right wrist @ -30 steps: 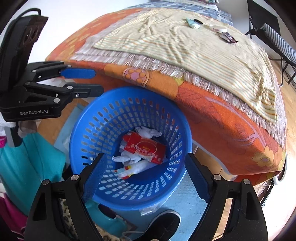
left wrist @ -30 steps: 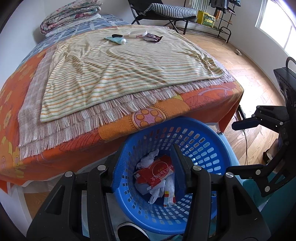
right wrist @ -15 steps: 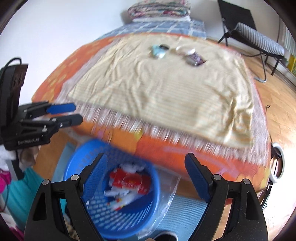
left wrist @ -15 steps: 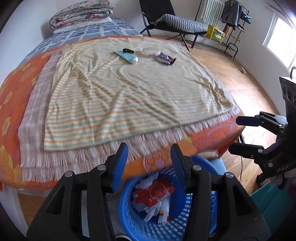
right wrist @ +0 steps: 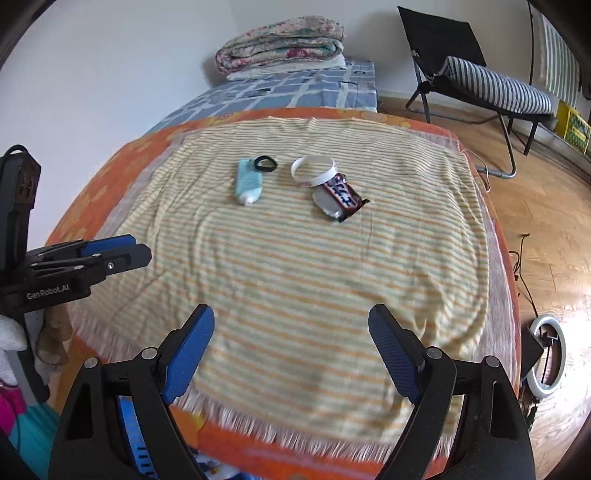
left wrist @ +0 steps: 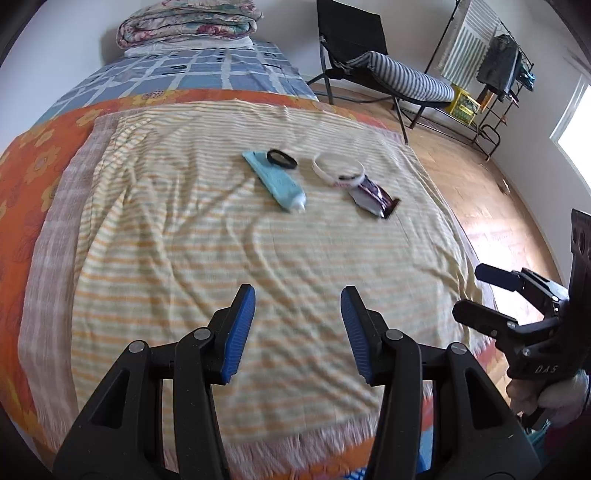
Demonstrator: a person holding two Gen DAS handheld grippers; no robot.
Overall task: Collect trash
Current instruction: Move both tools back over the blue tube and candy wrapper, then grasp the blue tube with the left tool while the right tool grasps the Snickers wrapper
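Note:
A torn candy wrapper [left wrist: 373, 196] [right wrist: 339, 196] lies on the striped blanket [left wrist: 221, 258] [right wrist: 295, 266] on the bed, next to a white ring [left wrist: 338, 170] [right wrist: 314, 170], a light blue tube [left wrist: 275, 181] [right wrist: 248, 181] and a black hair tie [left wrist: 282, 158] [right wrist: 265, 163]. My left gripper [left wrist: 297, 325] is open and empty over the blanket's near part. My right gripper [right wrist: 291, 350] is open and empty, also well short of the items. Only a sliver of the blue basket [right wrist: 131, 435] shows below the bed edge.
Folded quilts [left wrist: 188, 22] sit at the bed's far end. A black chair with a striped cushion [left wrist: 388, 70] and a clothes rack [left wrist: 495, 74] stand on the wood floor to the right. A ring light [right wrist: 546, 362] lies on the floor.
Both grippers have risen from over the blue basket and swung forward over the bed. The basket has dropped almost out of view. Both stay open and empty.

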